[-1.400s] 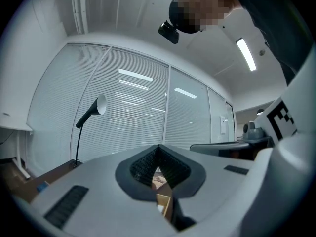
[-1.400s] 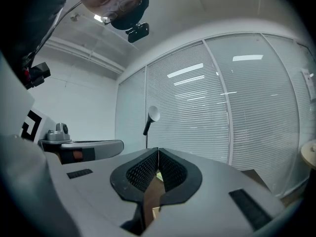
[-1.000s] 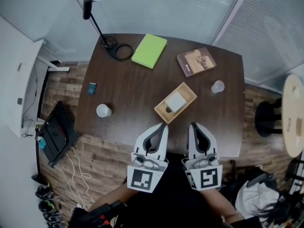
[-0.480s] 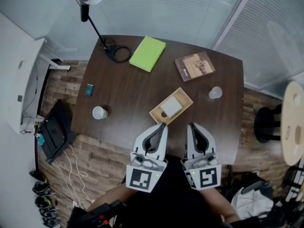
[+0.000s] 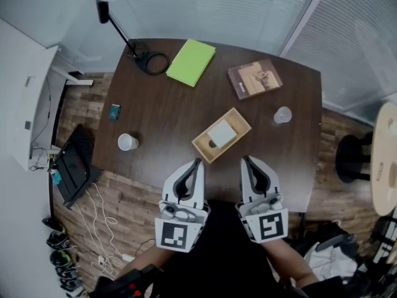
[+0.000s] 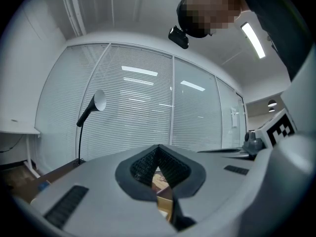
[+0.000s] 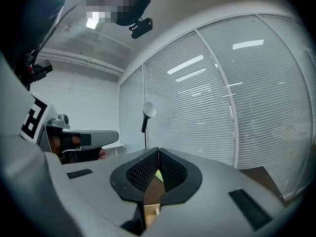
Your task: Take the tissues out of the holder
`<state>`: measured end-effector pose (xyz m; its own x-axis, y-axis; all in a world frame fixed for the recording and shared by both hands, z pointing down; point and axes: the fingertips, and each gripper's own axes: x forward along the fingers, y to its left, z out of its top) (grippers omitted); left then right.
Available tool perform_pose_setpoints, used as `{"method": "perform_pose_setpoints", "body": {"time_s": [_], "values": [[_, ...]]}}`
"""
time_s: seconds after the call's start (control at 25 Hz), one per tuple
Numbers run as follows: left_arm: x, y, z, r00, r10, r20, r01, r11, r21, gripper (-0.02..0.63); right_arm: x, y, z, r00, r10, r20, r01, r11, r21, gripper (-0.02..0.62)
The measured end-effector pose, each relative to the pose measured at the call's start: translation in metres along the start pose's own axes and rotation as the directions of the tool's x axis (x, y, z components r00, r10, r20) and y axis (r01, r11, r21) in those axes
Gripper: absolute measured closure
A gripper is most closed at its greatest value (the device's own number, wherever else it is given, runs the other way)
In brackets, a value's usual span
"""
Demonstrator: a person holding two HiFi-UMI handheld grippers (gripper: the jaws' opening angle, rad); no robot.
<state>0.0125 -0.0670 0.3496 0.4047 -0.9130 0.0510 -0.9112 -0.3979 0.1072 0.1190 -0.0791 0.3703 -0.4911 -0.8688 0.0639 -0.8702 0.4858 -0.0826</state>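
Dark wood table (image 5: 162,120) centre frame, blinds (image 5: 217,5) along top, plank floor (image 5: 139,196) lower left | holder (image 5: 201,144) with tissues (image 5: 221,132) mid-table | left gripper (image 5: 198,161), right gripper (image 5: 245,159) bottom centre: fingers together, empty

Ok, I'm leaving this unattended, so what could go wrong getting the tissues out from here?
The left gripper and right gripper are both shut; going in like that could shove the tissues. The wooden holder lies skewed near the table edge, so a pull may drag it along. The clear cup to its right could get knocked.
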Motion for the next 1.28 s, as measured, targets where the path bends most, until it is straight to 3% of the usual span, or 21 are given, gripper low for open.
{"method": "perform_pose_setpoints", "body": {"time_s": [0.16,0.4,0.64,1.0,1.28], "values": [[-0.001,0.013,0.000,1.000,0.006,0.004,-0.006,1.000,-0.014,0.607,-0.001,0.008,0.006,1.000,-0.014,0.005,0.014,1.000,-0.012,0.584],[0.003,0.024,-0.005,0.999,-0.045,0.003,0.045,0.998,-0.050,0.607,0.004,0.018,0.004,0.998,-0.062,-0.020,0.062,0.998,0.000,0.584],[0.009,0.039,-0.002,0.996,-0.088,0.020,0.089,0.994,-0.059,0.607,0.024,0.032,0.012,0.999,-0.032,0.004,0.032,0.999,0.027,0.584],[0.028,0.058,-0.012,0.985,-0.170,-0.010,0.168,0.980,-0.105,0.607,0.038,0.026,0.013,0.986,-0.161,-0.043,0.162,0.987,0.003,0.584],[0.048,0.068,-0.055,0.957,-0.257,-0.133,0.235,0.959,-0.158,0.607,0.043,0.017,0.012,0.957,-0.284,-0.049,0.284,0.959,-0.016,0.584]]}}
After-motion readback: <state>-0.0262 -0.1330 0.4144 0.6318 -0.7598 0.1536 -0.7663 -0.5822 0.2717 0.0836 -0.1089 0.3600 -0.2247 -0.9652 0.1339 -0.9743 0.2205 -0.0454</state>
